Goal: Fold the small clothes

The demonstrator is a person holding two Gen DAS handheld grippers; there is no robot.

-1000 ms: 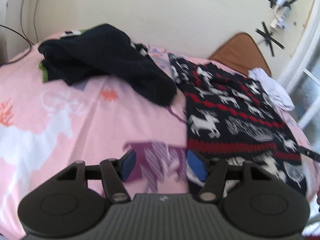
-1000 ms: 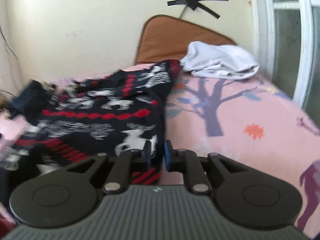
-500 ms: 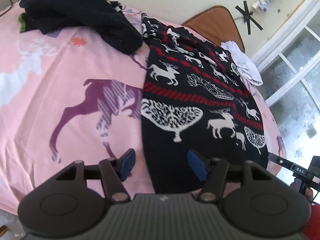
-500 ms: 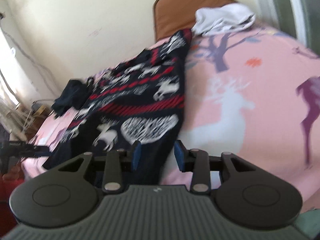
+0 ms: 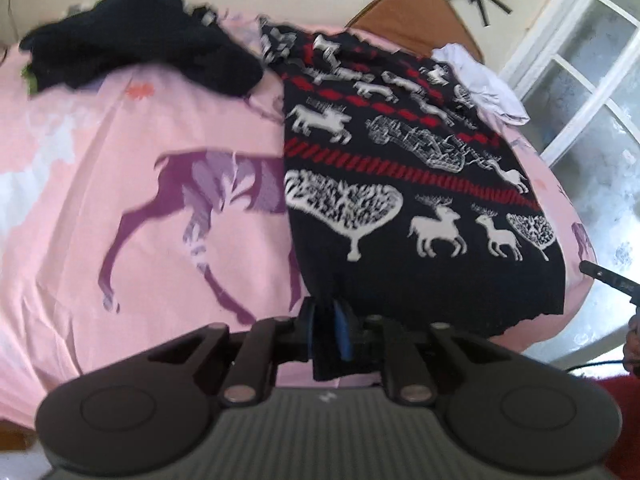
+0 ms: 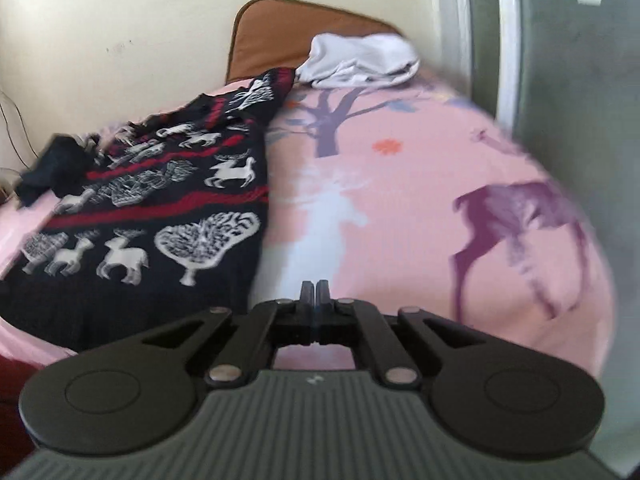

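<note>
Left fingers [image 5: 326, 322] closing, pinching the sweater [image 5: 400, 184] hem; right fingers [image 6: 315, 292] pressed together beside its edge.

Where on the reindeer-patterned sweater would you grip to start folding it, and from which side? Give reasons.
Grip the plain dark hem at its near corners, coming in from the near edge of the bed. The sweater lies flat and lengthwise with that hem nearest, its edge free, probably easy to pinch. The left tool is closing, with hem fabric between its jaws.
</note>
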